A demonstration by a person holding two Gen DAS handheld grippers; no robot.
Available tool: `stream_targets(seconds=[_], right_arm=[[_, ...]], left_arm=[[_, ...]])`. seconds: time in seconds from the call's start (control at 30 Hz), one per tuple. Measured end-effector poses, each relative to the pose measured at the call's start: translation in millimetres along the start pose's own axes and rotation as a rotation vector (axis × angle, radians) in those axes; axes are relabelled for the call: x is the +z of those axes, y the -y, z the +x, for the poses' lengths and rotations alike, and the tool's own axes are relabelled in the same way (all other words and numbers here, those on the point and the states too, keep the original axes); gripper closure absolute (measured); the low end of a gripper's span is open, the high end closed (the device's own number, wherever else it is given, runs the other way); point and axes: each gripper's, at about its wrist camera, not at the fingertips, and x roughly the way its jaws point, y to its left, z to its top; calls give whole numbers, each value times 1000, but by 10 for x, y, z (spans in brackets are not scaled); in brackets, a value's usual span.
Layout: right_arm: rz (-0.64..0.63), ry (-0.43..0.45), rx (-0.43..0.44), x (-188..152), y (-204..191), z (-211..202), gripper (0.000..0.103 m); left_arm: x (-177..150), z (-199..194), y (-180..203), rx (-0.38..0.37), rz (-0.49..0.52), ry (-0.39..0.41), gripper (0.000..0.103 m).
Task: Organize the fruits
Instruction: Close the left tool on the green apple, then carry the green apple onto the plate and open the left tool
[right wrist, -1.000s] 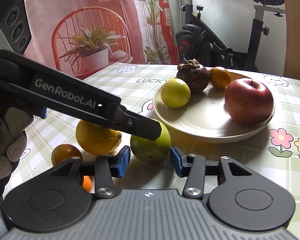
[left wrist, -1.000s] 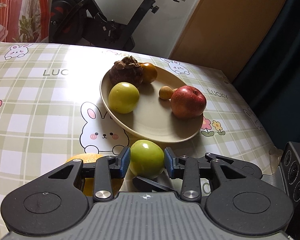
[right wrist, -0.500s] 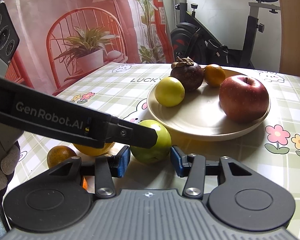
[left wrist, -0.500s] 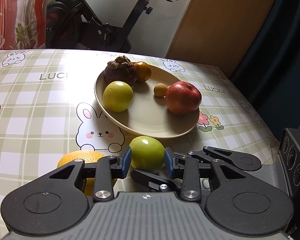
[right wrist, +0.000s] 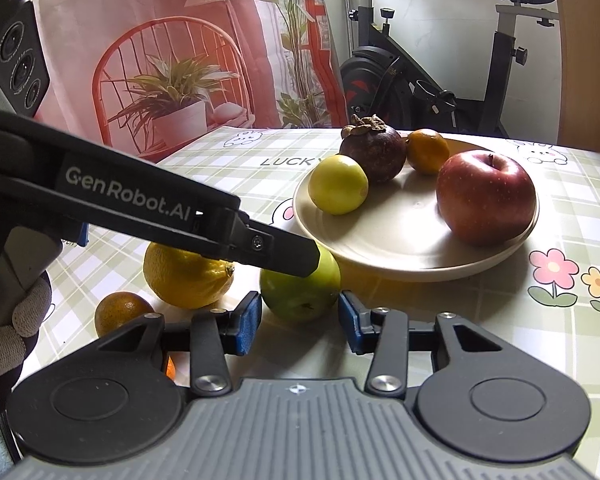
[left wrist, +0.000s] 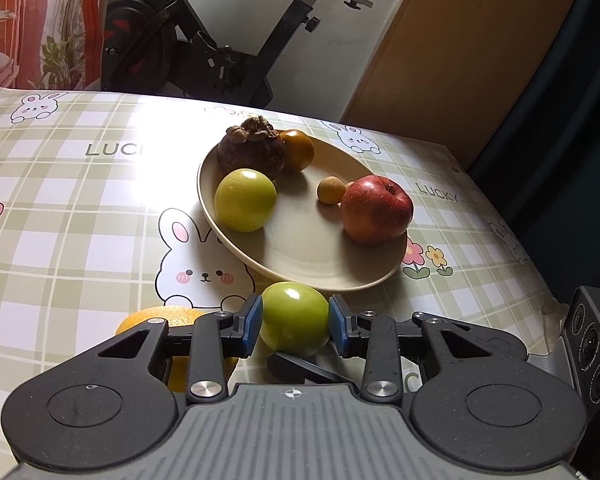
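left wrist view: the left gripper (left wrist: 294,325) is clenched on a green fruit (left wrist: 294,318), its blue pads pressed to both sides of it, just off the near rim of the beige plate (left wrist: 300,256). the fruit sits low over the checked table (left wrist: 60,200); whether it touches the cloth cannot be told. on the plate lie a yellow-green fruit (left wrist: 245,199), a mangosteen (left wrist: 251,152), a small orange (left wrist: 298,150), a small brown fruit (left wrist: 331,189) and a red apple (left wrist: 376,209). a lemon (left wrist: 172,320) shows behind the left finger. a finger of the right gripper (left wrist: 304,366) pokes in under the green fruit.

right wrist view: the right gripper (right wrist: 300,320) is released, its pads apart, one on each side of the green fruit (right wrist: 296,292) without touching it. the left gripper's finger (right wrist: 276,250) crosses from the left edge and presses on the fruit. the lemon (right wrist: 184,276) and a small tangerine (right wrist: 120,314) lie on the table towards its left edge, beside the fruit. a gloved hand (right wrist: 8,320) holds the left gripper.
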Motion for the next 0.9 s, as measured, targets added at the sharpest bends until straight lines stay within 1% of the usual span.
stream_targets(seconds=[0.23, 0.37, 0.47, 0.53, 0.7, 0.9], right_arm=[[8, -2, -3, 1, 14, -9, 57], [21, 7, 5, 3, 38, -24, 57], [45, 4, 23, 3, 88, -31, 56], [53, 5, 28, 6, 101, -36, 56], [58, 13, 24, 2, 95, -57, 54], [49, 23, 13, -15, 66, -109, 55]], left_arm=[[62, 48, 4, 2, 13, -24, 61], [96, 81, 17, 2, 39, -45, 57], [116, 96, 15, -5, 42, -61, 57], [103, 100, 59, -4, 62, -72, 59], [47, 88, 127, -3, 85, -70, 59], [44, 53, 133, -11, 64, -83, 59]])
